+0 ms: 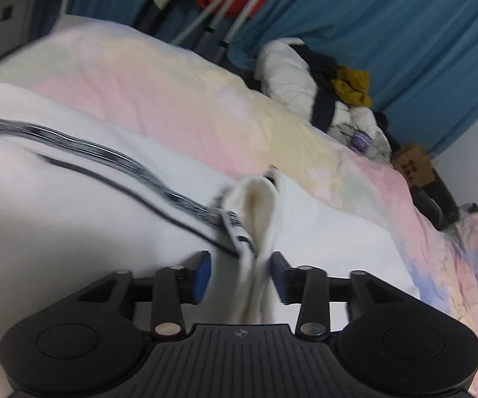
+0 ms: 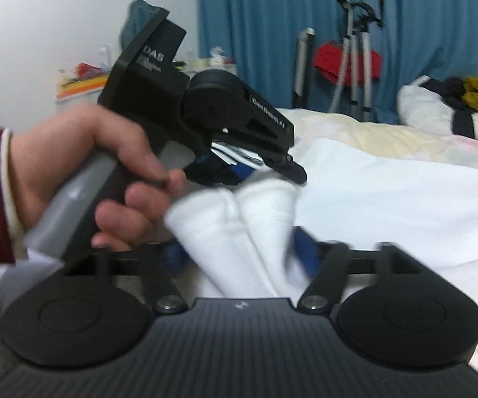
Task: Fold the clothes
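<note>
left gripper (image 1: 241,277) pinching white garment (image 1: 73,205) edge at 12 o'clock | right gripper (image 2: 239,252) clamped on bunched hem | garment on bed (image 1: 179,99) | soft, light, floppy: hold by hem corners

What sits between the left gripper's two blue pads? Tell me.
A bunched fold of the white garment with its black stripe, shown in the left wrist view between the left gripper pads.

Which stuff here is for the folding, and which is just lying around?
For the folding:
white garment
left gripper
right gripper

Just lying around:
pastel bedspread
tripod
pile of clothes
cardboard box
blue curtain
</note>
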`<state>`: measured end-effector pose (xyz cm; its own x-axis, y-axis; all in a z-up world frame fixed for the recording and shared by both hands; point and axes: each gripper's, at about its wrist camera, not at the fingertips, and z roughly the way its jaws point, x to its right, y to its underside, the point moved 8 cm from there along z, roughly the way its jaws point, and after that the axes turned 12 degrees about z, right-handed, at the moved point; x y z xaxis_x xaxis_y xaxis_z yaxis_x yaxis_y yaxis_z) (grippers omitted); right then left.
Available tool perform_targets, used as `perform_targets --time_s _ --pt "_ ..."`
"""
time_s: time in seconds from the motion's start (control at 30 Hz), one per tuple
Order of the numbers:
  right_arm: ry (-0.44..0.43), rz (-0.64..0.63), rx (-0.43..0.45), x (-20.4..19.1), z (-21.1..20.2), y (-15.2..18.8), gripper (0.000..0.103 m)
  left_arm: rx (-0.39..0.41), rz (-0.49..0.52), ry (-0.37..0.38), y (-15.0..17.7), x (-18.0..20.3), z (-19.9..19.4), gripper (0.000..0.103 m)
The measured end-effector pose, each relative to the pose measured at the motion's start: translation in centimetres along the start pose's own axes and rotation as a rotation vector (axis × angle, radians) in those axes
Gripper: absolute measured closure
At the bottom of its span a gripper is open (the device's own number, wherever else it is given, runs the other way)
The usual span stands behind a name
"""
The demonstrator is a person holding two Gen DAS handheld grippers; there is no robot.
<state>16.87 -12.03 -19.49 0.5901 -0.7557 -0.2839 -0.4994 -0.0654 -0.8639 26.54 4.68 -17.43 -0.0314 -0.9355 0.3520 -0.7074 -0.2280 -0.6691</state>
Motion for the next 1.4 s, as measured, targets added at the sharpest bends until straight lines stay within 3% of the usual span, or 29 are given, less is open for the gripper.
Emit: perform_targets --time_s 0.1,0.3,0.33,0.4,0.5,0.57,0.67,0.77,0.87,0.97,1.03,1.17,1.27,1.4 --pt "-0.06 -0.027 -0.019 -1.1 0.1 0.2 0.015 0.029 -0.009 -0.041 -0.3 -0.7 -4.5 0.052" --pt "-0.138 0.088 0.022 -0.3 -1.9 -1.3 0.016 0.126 -0.068 -0.147 0.9 -4.3 -15.5 0.022" --pt "-0.158 0.117 0.028 -0.1 -2.4 -1.7 0.016 0.132 -0.097 -0.176 1.4 -5.3 -17.0 0.016" --pt "-0.183 0.16 0.056 0.3 -3.7 -2.5 0.017 0.147 -0.17 -0.219 2.7 -7.4 -19.8 0.015" --pt "-0.174 0.211 0.119 1.4 -5.8 -3.8 0.017 0.171 -0.325 -0.2 4.9 -10.8 -23.5 0.008" --pt "-0.111 0.248 0.16 3.6 -6.4 -5.0 0.017 0.181 -0.449 -0.22 6.5 -12.8 -25.1 0.003" --pt "0.117 0.207 0.156 7.3 -5.7 -4.5 0.017 0.195 -0.635 -0.251 8.9 -15.7 -27.4 0.003" --pt "0.347 0.161 0.149 10.9 -5.4 -3.9 0.018 0.242 -0.704 -0.236 10.1 -16.6 -28.1 0.003" --pt "0.409 0.139 0.045 12.9 -3.0 -1.8 0.016 0.245 -0.747 -0.187 10.4 -16.8 -26.5 0.003" --pt "0.42 0.115 0.036 12.9 -2.1 -0.5 0.015 0.212 -0.79 -0.182 10.7 -17.3 -23.7 0.003" --pt "0.415 0.137 0.035 13.1 -1.9 -0.8 0.015 0.17 -0.786 -0.239 10.9 -17.9 -21.9 0.007" --pt "0.41 0.164 0.038 12.7 -2.3 -0.5 0.015 0.219 -0.77 -0.314 10.0 -19.6 -21.3 0.01" --pt "0.407 0.142 0.017 12.1 -1.9 -0.4 0.015 0.264 -0.717 -0.397 9.0 -20.1 -21.5 0.031" --pt "0.393 0.185 0.014 12.5 -2.6 -1.1 0.015 0.306 -0.653 -0.436 7.9 -19.7 -22.0 0.074"
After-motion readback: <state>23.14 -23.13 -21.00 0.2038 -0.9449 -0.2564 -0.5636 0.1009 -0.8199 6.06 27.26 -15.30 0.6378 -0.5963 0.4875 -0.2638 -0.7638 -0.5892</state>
